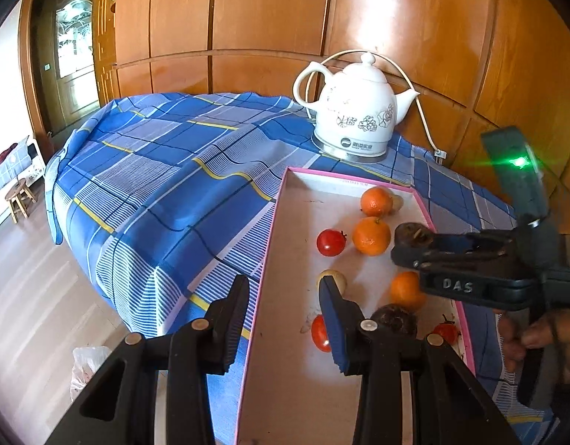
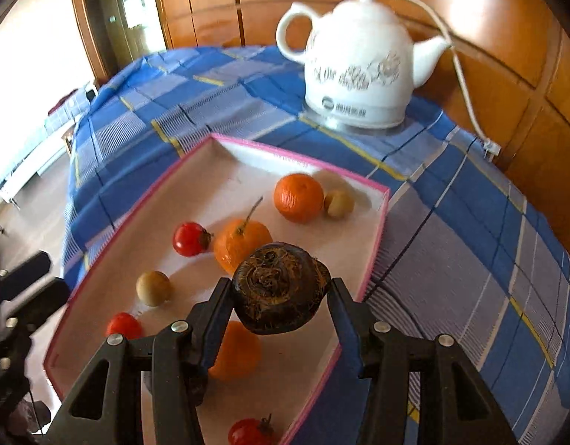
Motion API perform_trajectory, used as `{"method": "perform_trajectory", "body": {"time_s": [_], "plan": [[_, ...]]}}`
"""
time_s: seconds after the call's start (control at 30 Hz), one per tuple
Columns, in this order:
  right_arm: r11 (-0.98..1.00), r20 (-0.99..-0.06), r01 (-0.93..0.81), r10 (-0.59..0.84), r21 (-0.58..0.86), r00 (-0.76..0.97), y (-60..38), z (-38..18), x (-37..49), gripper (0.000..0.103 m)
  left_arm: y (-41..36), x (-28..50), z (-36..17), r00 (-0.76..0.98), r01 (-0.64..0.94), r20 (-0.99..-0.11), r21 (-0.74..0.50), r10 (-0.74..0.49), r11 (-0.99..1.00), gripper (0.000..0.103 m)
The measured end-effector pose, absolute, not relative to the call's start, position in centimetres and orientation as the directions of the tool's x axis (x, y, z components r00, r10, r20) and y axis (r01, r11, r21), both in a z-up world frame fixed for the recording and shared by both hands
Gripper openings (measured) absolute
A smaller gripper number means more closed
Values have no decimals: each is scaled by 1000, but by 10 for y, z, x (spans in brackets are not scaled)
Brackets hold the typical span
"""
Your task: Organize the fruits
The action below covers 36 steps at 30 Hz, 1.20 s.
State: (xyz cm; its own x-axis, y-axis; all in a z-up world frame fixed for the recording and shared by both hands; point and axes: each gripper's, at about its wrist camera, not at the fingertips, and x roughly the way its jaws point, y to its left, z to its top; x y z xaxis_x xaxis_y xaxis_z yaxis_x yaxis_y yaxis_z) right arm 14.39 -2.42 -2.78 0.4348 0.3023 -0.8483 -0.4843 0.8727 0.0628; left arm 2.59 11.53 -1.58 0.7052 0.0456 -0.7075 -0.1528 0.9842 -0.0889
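Nearest to us, our right gripper (image 2: 281, 296) is clamped on a dark brown, rough-skinned water chestnut (image 2: 279, 287), its two fingers pressing the bulb from either side and holding it in the air above the pink-edged tray (image 2: 374, 252). Our left gripper (image 1: 285, 296) stands with its jaws apart and nothing between the blue pads; one finger hangs outside the tray's left wall over the cloth, the other inside the tray.

We take the tray as our landmark. In its near end lie a red tomato (image 2: 247, 432) with a dry stem, an orange mandarin (image 2: 236, 352) partly hidden under the held chestnut, and a second tomato (image 2: 123, 324) by the left wall. A second dark chestnut (image 1: 394, 320) rests near the tray's near right part, beside a mandarin (image 1: 405, 289). Toward the tray's middle sits a small pale round fruit (image 2: 153, 288), then a third tomato (image 2: 191, 239) just beside a mandarin with a long stalk (image 2: 242, 244). In the tray's far right corner a mandarin (image 2: 297, 197) touches another small pale fruit (image 2: 338, 204).

The tray rests on a blue checked tablecloth (image 1: 166, 170). Beyond the tray's far wall stands a white flowered kettle (image 1: 355, 111) on its metal base, its cord (image 1: 424, 118) trailing right. Behind it rises a wooden panelled wall (image 1: 270, 18).
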Motion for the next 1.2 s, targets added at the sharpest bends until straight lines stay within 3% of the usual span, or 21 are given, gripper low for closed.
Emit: {"method": "perform_trajectory", "body": {"time_s": [0.57,0.73,0.83,0.97,1.2], "plan": [[881,-810,-458,355,121,467,-35,-23,132,53,109,25,-15,703,-149,-710,-81,48,985,44],[882,-792,-454,367,128,489,-38,-17,121,37,108,25,-16,700,-152,-712,-77,52,985,49],[885,-773,-442,383,149,506,-46,-11,110,32,110,25,-17,699,-162,-712,-74,61,984,51],[877,-763,-445,410,180,499,-53,-7,96,32,112,25,-18,693,-174,-718,-70,71,982,53],[871,-789,-468,389,148,475,-41,-20,87,27,109,22,-13,705,-178,-705,-63,82,982,64]]}}
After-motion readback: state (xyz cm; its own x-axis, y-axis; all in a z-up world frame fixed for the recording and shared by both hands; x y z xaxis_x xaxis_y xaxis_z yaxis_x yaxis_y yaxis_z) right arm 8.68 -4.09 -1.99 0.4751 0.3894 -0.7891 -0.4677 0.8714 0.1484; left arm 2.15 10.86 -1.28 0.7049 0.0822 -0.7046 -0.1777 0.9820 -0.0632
